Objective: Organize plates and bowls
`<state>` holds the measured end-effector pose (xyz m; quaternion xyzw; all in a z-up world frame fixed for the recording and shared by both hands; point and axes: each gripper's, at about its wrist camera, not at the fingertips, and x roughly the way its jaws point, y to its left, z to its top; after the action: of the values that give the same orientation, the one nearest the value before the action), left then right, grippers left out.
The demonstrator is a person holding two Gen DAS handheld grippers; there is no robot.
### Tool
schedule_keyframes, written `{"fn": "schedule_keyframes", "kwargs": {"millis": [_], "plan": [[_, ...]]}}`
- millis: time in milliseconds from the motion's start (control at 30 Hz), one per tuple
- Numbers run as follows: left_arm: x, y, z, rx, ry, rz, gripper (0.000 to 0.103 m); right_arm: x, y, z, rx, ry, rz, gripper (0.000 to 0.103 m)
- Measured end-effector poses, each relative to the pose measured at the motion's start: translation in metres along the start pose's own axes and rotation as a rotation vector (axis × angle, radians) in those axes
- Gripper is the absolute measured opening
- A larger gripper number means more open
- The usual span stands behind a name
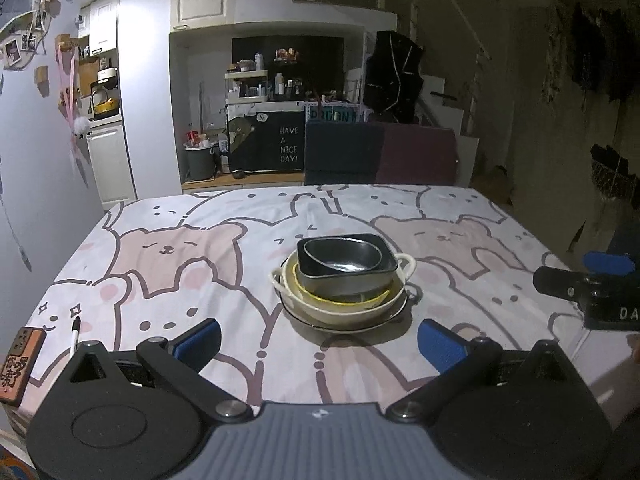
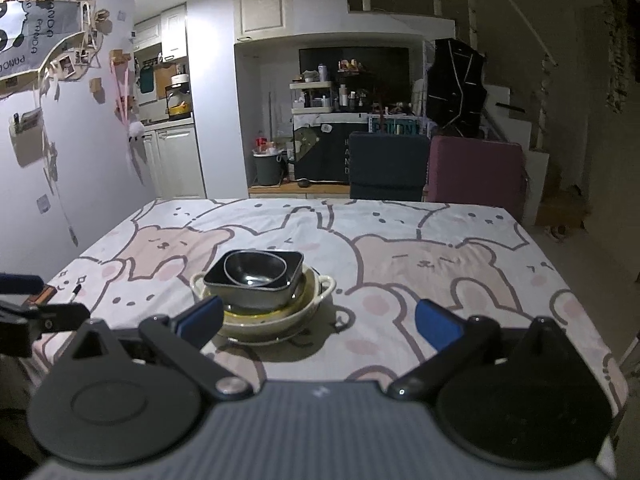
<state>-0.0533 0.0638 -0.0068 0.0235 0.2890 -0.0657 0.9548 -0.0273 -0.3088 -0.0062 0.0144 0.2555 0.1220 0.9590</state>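
Observation:
One stack of dishes stands mid-table. A round dark bowl (image 1: 340,258) (image 2: 255,267) nests in a square dark bowl (image 1: 352,280) (image 2: 256,294), which sits in a cream two-handled bowl (image 1: 348,310) (image 2: 316,300) on a dark-rimmed plate (image 1: 316,322) (image 2: 260,338). My left gripper (image 1: 318,344) is open, short of the stack, nothing between its blue pads. My right gripper (image 2: 318,320) is open too, with the stack just ahead of its left finger. Each gripper shows at the edge of the other's view: right gripper (image 1: 580,280), left gripper (image 2: 36,304).
The table (image 1: 180,264) wears a bear-print cloth. A marker pen (image 1: 75,334) (image 2: 76,291) and an orange-brown case (image 1: 18,364) lie at its near left. Two chairs, dark blue (image 2: 386,166) and maroon (image 2: 474,172), stand at the far edge.

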Motion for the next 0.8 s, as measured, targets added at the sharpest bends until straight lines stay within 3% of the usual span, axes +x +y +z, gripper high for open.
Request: {"fn": "schedule_keyframes", "kwargs": {"millis": [800], "plan": [[0.003,0.002,-0.003,0.006,0.003,-0.005,0.103,-0.003,0.002,-0.016,-0.024,-0.035,-0.032,0.103]]}}
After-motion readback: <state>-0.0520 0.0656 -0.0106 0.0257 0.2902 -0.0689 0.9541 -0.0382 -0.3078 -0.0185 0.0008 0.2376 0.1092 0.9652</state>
